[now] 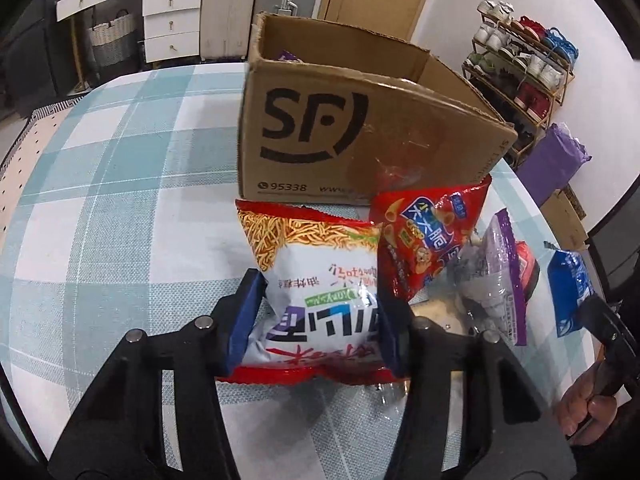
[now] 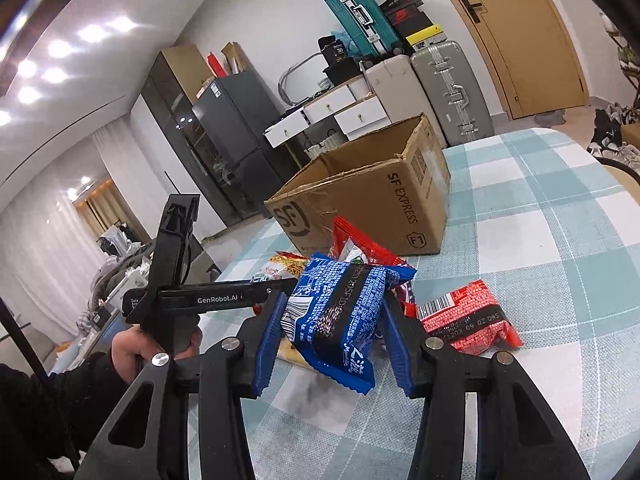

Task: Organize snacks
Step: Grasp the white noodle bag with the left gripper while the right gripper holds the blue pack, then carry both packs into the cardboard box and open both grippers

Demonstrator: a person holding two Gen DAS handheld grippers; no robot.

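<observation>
Left wrist view has your left tool (image 1: 316, 320) pinching the noodle bag (image 1: 320, 280) on the bench (image 1: 120, 184) before the box (image 1: 360, 128); puffed film may slip. Your right tool (image 2: 332, 336) grips the blue packet (image 2: 340, 320), so both could collide at the box.

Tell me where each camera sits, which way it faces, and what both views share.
Left wrist: on the left gripper, looking down over its jaws, shut on the noodle bag, toward the box; the right hand shows at the lower right.
Right wrist: on the right gripper, looking across the table, jaws shut on the blue packet; the left hand shows at the left.
Shared: box, table, noodle bag, blue packet.
</observation>
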